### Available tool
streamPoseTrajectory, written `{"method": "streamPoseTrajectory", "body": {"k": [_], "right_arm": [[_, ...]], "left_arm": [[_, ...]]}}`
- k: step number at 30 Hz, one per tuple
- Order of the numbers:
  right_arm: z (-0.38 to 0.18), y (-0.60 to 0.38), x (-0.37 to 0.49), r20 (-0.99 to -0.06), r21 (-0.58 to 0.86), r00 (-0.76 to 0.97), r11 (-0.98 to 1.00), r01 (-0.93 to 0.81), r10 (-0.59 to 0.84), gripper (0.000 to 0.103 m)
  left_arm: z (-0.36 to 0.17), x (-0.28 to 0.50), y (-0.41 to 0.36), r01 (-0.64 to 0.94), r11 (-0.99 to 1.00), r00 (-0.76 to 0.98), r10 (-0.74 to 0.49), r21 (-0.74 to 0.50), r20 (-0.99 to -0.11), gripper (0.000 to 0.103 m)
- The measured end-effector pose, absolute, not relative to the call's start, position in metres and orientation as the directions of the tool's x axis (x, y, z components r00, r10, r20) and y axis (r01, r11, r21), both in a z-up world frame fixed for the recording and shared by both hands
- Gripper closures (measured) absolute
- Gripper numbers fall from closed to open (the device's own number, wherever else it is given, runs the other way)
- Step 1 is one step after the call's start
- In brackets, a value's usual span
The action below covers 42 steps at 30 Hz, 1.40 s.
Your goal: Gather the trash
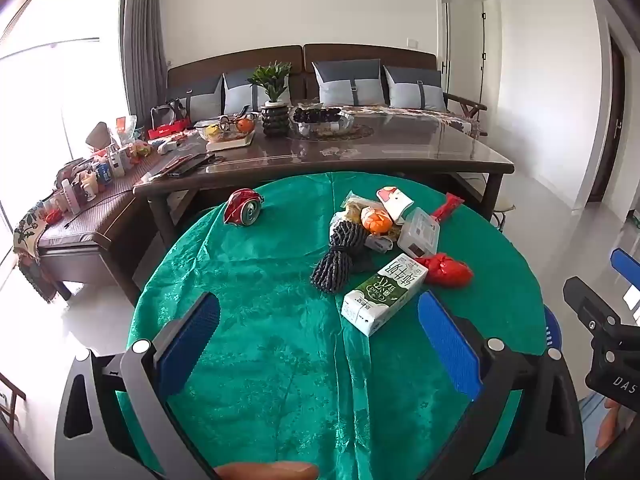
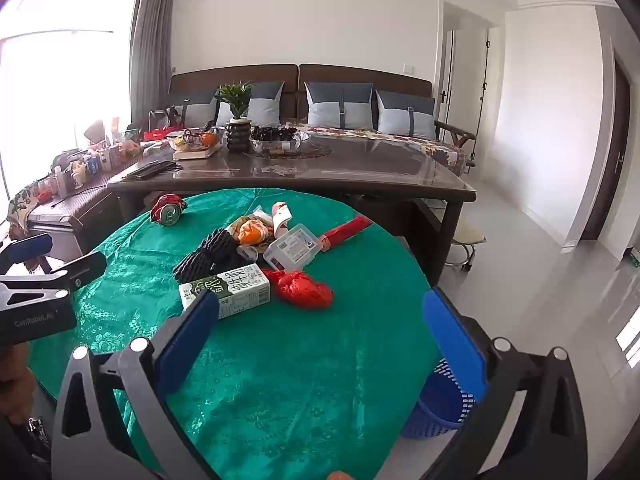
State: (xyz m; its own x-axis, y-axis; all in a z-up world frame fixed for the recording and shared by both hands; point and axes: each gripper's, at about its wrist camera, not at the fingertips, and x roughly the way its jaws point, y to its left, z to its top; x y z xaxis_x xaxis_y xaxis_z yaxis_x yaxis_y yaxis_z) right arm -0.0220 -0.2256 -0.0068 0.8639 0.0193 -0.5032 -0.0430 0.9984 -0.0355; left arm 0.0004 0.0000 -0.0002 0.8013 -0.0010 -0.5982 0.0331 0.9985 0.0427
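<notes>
Trash lies on a round table with a green cloth point(image 1: 260, 352) point(image 2: 280, 380). A white and green milk carton point(image 1: 384, 294) point(image 2: 228, 290) lies nearest, beside a crumpled red wrapper point(image 1: 444, 270) point(image 2: 304, 290). Behind them are a dark foam net point(image 1: 340, 258) point(image 2: 208, 256), orange peel point(image 1: 376, 220) point(image 2: 250, 232), a clear plastic box point(image 1: 420, 234) point(image 2: 294, 248) and a long red wrapper point(image 1: 448, 206) point(image 2: 346, 230). A crushed red can point(image 1: 244, 206) point(image 2: 168, 210) lies apart at the far left. My left gripper point(image 1: 320, 320) and right gripper point(image 2: 318, 312) hover open above the near cloth, holding nothing.
A blue plastic basket point(image 2: 440, 404) stands on the floor right of the round table. A dark coffee table point(image 1: 400, 148) point(image 2: 360, 168) with a plant, fruit bowls and remotes stands behind, then a sofa with cushions. A cluttered bench point(image 1: 88, 200) is at left.
</notes>
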Motion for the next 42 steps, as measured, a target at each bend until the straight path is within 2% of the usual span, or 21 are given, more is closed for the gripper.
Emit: {"method": "streamPoseTrajectory", "body": {"k": [42], "right_arm": [[-0.014, -0.224, -0.018, -0.519, -0.039, 0.854, 0.998, -0.042, 0.015, 0.005]], "left_arm": [[-0.011, 0.003, -0.004, 0.049, 0.998, 0.79, -0.01, 0.047, -0.613, 0.005]]}}
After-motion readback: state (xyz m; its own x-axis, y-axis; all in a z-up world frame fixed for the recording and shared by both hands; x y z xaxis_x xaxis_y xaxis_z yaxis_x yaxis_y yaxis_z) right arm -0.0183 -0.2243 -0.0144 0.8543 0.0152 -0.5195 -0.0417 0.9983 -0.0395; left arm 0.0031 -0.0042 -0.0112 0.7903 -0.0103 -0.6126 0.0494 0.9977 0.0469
